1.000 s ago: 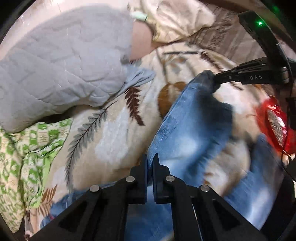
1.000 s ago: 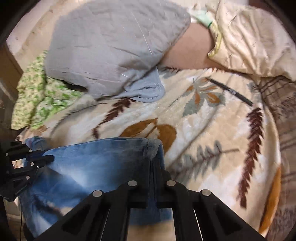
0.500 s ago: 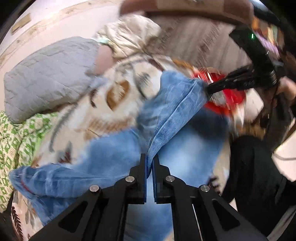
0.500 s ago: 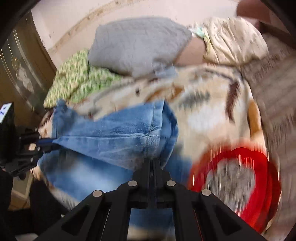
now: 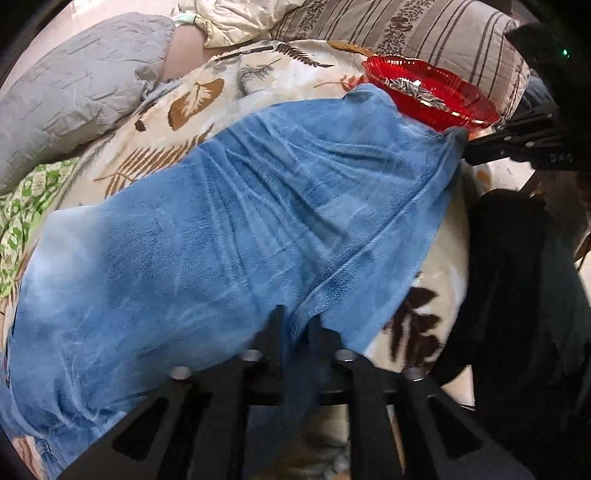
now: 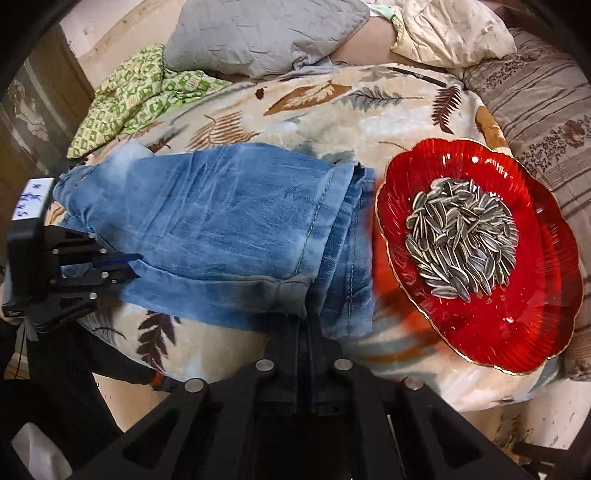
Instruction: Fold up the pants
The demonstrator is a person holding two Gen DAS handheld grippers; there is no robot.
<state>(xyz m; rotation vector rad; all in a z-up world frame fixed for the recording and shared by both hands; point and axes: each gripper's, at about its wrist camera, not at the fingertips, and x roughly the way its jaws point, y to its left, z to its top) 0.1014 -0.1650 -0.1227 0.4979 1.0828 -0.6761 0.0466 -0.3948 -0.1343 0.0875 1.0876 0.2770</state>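
The pants are light blue jeans (image 5: pixel 236 229), lying across a leaf-patterned blanket on a bed; in the right wrist view the jeans (image 6: pixel 229 221) lie folded over in layers. My left gripper (image 5: pixel 295 325) is shut on one near corner of the denim. My right gripper (image 6: pixel 304 317) is shut on the other near corner, beside the red dish. Each gripper shows in the other's view: the right gripper (image 5: pixel 469 147) at the far right edge of the jeans, the left gripper (image 6: pixel 129 266) at their left edge.
A red glass dish (image 6: pixel 535 295) of sunflower seeds sits on the blanket just right of the jeans, touching them. A grey quilted pillow (image 6: pixel 266 33), a green patterned cloth (image 6: pixel 136 92) and striped bedding (image 6: pixel 546 110) lie behind. A dark pen (image 6: pixel 417 74) lies on the blanket (image 6: pixel 332 110).
Both grippers carried the held denim edge toward the near side of the bed and lowered it. The jeans now lie folded over on the blanket beside the red dish.
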